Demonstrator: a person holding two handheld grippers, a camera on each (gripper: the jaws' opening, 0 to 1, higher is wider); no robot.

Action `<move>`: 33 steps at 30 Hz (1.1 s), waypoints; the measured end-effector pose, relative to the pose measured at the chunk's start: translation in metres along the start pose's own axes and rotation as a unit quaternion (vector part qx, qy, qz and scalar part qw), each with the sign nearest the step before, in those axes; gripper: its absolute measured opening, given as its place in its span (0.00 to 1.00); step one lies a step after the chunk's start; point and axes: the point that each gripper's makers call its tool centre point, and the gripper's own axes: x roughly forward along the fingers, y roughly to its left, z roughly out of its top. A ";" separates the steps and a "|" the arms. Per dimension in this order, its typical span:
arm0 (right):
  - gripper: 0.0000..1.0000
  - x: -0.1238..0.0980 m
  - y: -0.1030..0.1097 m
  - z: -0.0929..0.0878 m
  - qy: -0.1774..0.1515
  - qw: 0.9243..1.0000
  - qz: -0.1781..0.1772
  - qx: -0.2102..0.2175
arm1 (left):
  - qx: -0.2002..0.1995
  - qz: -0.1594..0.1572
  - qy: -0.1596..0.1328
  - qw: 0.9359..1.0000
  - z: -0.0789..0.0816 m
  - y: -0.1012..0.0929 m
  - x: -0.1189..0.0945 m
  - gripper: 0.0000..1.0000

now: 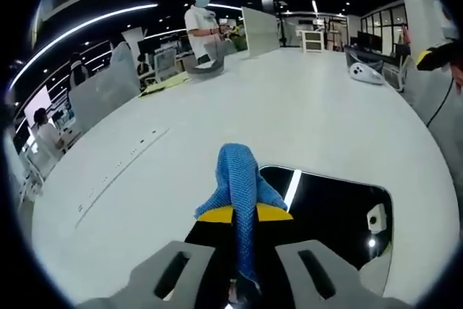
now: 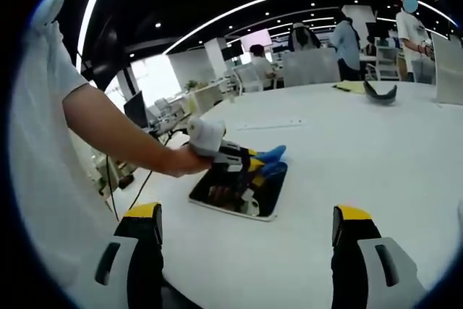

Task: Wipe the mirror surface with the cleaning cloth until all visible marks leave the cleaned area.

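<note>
A blue cleaning cloth is pinched between the yellow-tipped jaws of my left gripper, which is shut on it. The cloth's front end rests at the near left edge of a dark rectangular mirror lying flat on the white table. In the right gripper view, a hand holds the left gripper over the mirror, with the blue cloth on the mirror's far end. My right gripper hovers nearer than the mirror, jaws wide apart and open, holding nothing.
The large white table stretches far ahead. A white device lies at its far right, and a dark curved object and yellow paper lie at the far side. A person's arm reaches in from the left. People stand beyond the table.
</note>
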 end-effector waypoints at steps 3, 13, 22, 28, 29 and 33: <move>0.98 0.001 0.001 0.001 0.000 1.000 0.001 -0.001 | -0.016 0.005 -0.003 1.000 0.000 0.000 -0.001 0.06; 0.98 0.003 0.001 0.004 -0.004 1.000 0.003 -0.004 | -0.014 0.011 0.004 1.000 -0.002 -0.002 -0.003 0.06; 0.98 0.003 0.002 0.006 -0.005 1.000 0.006 -0.007 | -0.020 0.019 0.004 1.000 -0.006 -0.007 -0.009 0.06; 0.98 0.003 0.005 0.007 -0.006 1.000 0.009 -0.011 | -0.026 0.022 0.004 0.999 -0.010 -0.013 -0.016 0.06; 0.98 0.003 0.005 0.008 -0.007 1.000 0.009 -0.011 | -0.026 0.023 0.004 0.999 -0.010 -0.014 -0.016 0.06; 0.98 0.001 0.006 0.007 -0.006 1.000 0.010 -0.012 | -0.027 0.024 0.004 0.999 -0.012 -0.018 -0.020 0.06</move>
